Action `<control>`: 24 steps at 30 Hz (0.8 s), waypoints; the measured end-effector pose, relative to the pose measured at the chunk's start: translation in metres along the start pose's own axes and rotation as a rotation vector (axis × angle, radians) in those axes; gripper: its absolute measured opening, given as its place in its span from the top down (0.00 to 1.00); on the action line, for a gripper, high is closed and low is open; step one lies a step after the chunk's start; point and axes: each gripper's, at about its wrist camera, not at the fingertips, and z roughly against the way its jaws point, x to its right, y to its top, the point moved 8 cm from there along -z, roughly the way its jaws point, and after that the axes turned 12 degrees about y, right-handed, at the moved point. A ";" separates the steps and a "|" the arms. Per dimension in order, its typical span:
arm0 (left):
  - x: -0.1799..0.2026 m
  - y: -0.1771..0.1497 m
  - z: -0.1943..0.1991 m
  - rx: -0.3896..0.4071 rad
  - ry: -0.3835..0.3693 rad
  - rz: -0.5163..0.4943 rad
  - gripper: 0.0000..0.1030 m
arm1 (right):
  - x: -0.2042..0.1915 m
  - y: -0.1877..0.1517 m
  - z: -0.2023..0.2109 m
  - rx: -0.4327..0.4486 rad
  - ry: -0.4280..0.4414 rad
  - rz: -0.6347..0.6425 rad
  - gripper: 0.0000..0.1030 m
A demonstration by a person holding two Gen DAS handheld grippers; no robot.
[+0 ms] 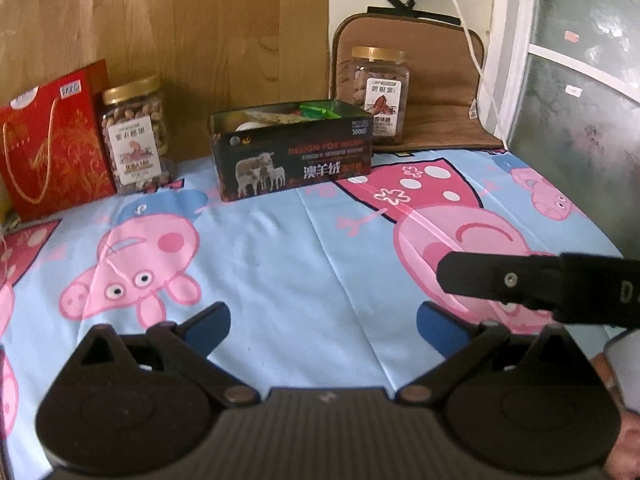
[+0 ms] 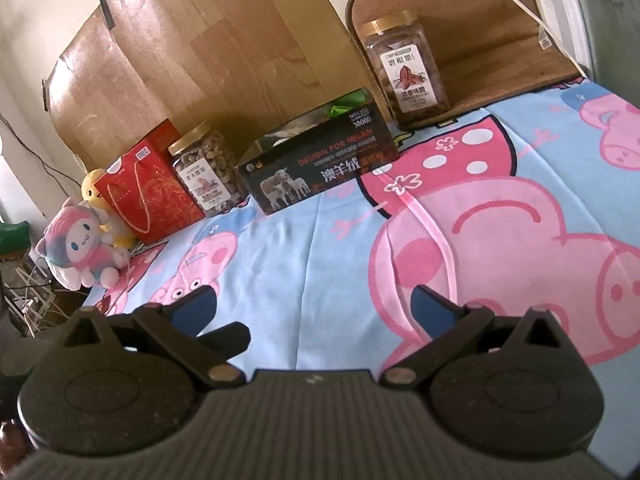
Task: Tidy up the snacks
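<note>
A dark open box [image 1: 294, 152] [image 2: 320, 164] with sheep printed on its side stands at the back of the table and holds small packets. A gold-lidded nut jar [image 1: 134, 134] [image 2: 208, 168] is to its left, beside a red gift bag [image 1: 54, 144] [image 2: 146, 190]. A second nut jar [image 1: 380, 92] [image 2: 406, 72] stands to the box's right on a brown mat. My left gripper [image 1: 322, 328] is open and empty over the cartoon tablecloth [image 1: 300, 260]. My right gripper [image 2: 314, 306] is open and empty too; one of its fingers [image 1: 500, 278] reaches in at the right of the left wrist view.
A wooden board [image 1: 180, 32] leans against the wall behind the snacks. A white cable [image 1: 468, 40] hangs down at the back right. Plush toys [image 2: 84, 248] sit past the table's left edge. A brown mat [image 1: 432, 80] props against the wall.
</note>
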 end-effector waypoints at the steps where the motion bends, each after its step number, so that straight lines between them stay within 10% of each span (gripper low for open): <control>1: 0.000 0.000 0.001 0.007 0.000 -0.004 0.00 | 0.000 0.000 0.000 0.001 0.000 -0.001 0.00; 24: 0.003 -0.001 0.005 0.017 0.016 -0.044 0.00 | -0.002 -0.001 0.000 -0.008 0.007 0.000 0.00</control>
